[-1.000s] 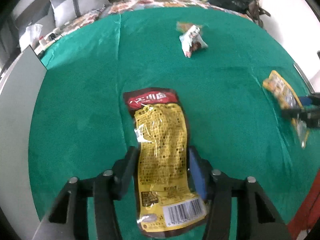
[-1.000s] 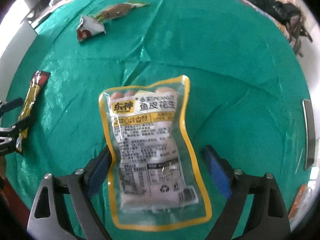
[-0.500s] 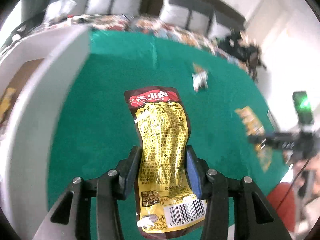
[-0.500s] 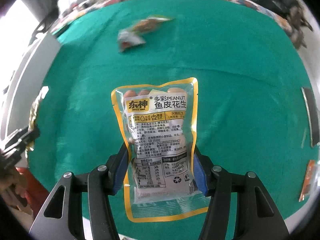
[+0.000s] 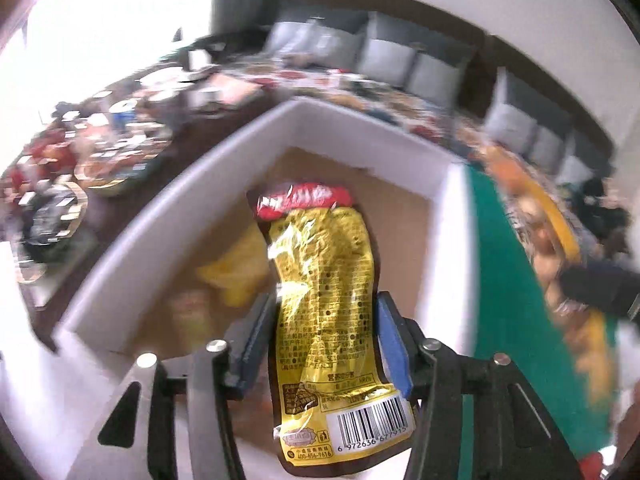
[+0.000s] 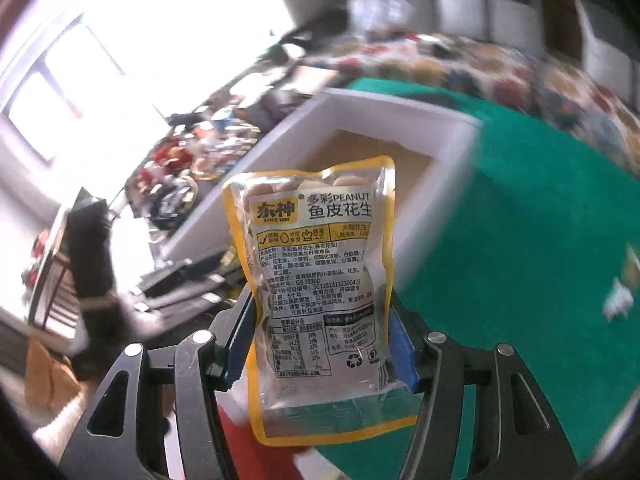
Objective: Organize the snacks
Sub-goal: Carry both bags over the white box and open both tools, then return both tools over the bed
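Note:
My left gripper (image 5: 324, 304) holds a yellow snack packet with a red top (image 5: 320, 248) over the open white box (image 5: 360, 120). Its pads still touch the packet's sides while the jaws are opening. Other yellow packets (image 5: 240, 276) lie blurred on the box's brown floor. My right gripper (image 6: 320, 304) carries a clear, yellow-edged peanut packet (image 6: 316, 232) between its blue pads in front of the same white box (image 6: 400, 108). Those jaws are opening too, with the packet still between them. In the left wrist view the right gripper (image 5: 592, 288) is a blur at the right edge.
The green cloth (image 6: 520, 200) covers the table to the right of the box, and a small snack (image 6: 620, 296) lies on it. A cluttered low table (image 5: 80, 168) stands left of the box. Grey cushions (image 5: 400, 60) line the far wall.
Both grippers have lifted their packets off the green cloth and swung left to the white box. The right jaws closed around the peanut packet on the way.

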Motion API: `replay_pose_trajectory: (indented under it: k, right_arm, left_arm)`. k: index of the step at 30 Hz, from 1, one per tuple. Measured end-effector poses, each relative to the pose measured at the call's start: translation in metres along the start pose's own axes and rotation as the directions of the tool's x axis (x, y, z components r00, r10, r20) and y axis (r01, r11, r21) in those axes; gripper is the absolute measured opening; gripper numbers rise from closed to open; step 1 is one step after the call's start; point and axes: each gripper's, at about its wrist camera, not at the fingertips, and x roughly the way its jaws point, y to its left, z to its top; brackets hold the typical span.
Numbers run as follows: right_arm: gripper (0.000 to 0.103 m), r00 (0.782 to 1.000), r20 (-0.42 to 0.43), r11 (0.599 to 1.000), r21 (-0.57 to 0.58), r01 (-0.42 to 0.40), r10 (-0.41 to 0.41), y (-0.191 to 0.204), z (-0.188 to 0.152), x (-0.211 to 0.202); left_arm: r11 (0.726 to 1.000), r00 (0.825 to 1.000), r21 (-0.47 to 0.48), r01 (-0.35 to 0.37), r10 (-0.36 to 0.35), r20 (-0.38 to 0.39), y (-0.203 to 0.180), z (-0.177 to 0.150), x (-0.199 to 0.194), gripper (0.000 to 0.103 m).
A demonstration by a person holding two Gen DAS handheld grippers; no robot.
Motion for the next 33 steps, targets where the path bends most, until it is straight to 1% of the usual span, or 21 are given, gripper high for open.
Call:
replay_pose_trajectory:
  k: [1,3,5,6,8,9,11,14,16,17,18,19,20,21,23,26,27,29,30,31,33]
  right_arm:
    - [0.071,0.999,0.030,1.000,-0.016,0.017,-0.017,0.013,0.007,0.010]
    - [0.075,0.997,0.068,0.999,-0.031,0.038,-0.036,0.027,0.019,0.023]
    - [0.075,0.995,0.081,0.998,-0.024,0.054,-0.052,0.031,0.029,0.031]
    - [0.075,0.995,0.092,0.999,-0.014,0.046,-0.044,0.029,0.031,0.029]
    - [0.075,0.991,0.132,1.000,0.005,0.029,-0.029,0.016,0.032,0.022]
    - [0.079,0.987,0.155,0.999,0.008,0.041,-0.041,0.004,0.026,0.009]
    - [0.081,0.981,0.169,0.995,0.006,0.097,-0.096,-0.021,0.012,0.001]
    - [0.081,0.968,0.141,0.978,0.011,0.208,-0.207,-0.070,-0.020,-0.008]
    - [0.081,0.949,0.088,0.953,0.023,0.302,-0.302,-0.116,-0.058,-0.008]
    - [0.081,0.939,0.060,0.940,0.035,0.338,-0.340,-0.137,-0.077,-0.009]
    - [0.081,0.921,0.016,0.919,0.061,0.389,-0.390,-0.168,-0.107,-0.011]
    - [0.081,0.908,-0.014,0.904,0.083,0.419,-0.419,-0.189,-0.127,-0.014]
    - [0.081,0.887,-0.053,0.879,0.115,0.462,-0.459,-0.217,-0.155,-0.021]
    - [0.081,0.873,-0.071,0.862,0.135,0.488,-0.483,-0.233,-0.170,-0.028]
    - [0.081,0.830,-0.103,0.805,0.203,0.557,-0.548,-0.277,-0.220,-0.052]
    - [0.081,0.789,-0.103,0.744,0.280,0.607,-0.606,-0.313,-0.265,-0.083]
    - [0.082,0.785,-0.069,0.731,0.324,0.601,-0.615,-0.325,-0.283,-0.100]
    - [0.083,0.767,-0.048,0.702,0.371,0.608,-0.639,-0.334,-0.300,-0.117]
    - [0.084,0.763,-0.032,0.694,0.394,0.603,-0.646,-0.339,-0.308,-0.124]
    - [0.084,0.752,-0.023,0.684,0.397,0.612,-0.659,-0.340,-0.312,-0.128]
    - [0.085,0.751,-0.004,0.689,0.394,0.609,-0.661,-0.337,-0.317,-0.132]
  left_arm:
    - [0.999,0.999,-0.004,-0.039,0.038,-0.003,0.011,-0.002,0.003,0.056]
    - [0.997,0.997,-0.012,-0.075,0.075,-0.009,0.029,-0.010,0.005,0.064]
    - [0.995,0.995,-0.026,-0.098,0.098,0.007,0.039,-0.020,0.002,0.075]
    - [0.994,0.995,-0.032,-0.101,0.101,0.016,0.041,-0.022,0.003,0.078]
    - [0.995,0.996,-0.051,-0.086,0.088,0.033,0.041,-0.028,0.002,0.080]
    - [0.996,0.997,-0.058,-0.071,0.073,0.033,0.039,-0.030,0.003,0.080]
    - [0.998,0.999,-0.062,-0.031,0.033,0.029,0.028,-0.036,0.001,0.080]
    - [0.999,0.999,-0.044,0.030,-0.029,0.040,0.003,-0.036,-0.004,0.080]
    - [0.996,0.996,-0.012,0.086,-0.085,0.039,-0.026,-0.039,-0.008,0.080]
    - [0.992,0.991,0.022,0.125,-0.126,0.034,-0.048,-0.041,-0.010,0.081]
    - [0.988,0.988,0.047,0.149,-0.150,0.032,-0.064,-0.043,-0.013,0.081]
    - [0.982,0.984,0.076,0.172,-0.175,0.029,-0.082,-0.045,-0.015,0.082]
    - [0.973,0.979,0.114,0.200,-0.205,0.026,-0.104,-0.049,-0.017,0.085]
    - [0.966,0.974,0.140,0.219,-0.224,0.022,-0.120,-0.052,-0.019,0.086]
    - [0.944,0.963,0.201,0.263,-0.270,0.007,-0.158,-0.063,-0.020,0.092]
    - [0.906,0.947,0.279,0.317,-0.316,-0.050,-0.220,-0.089,-0.006,0.097]
    - [0.897,0.945,0.298,0.327,-0.320,-0.071,-0.237,-0.097,0.000,0.097]
    - [0.880,0.942,0.334,0.337,-0.317,-0.114,-0.266,-0.116,0.016,0.097]
    - [0.873,0.942,0.353,0.336,-0.308,-0.136,-0.282,-0.128,0.025,0.097]
    - [0.867,0.943,0.372,0.331,-0.292,-0.157,-0.296,-0.139,0.036,0.097]
    - [0.859,0.948,0.404,0.315,-0.261,-0.184,-0.316,-0.155,0.054,0.097]
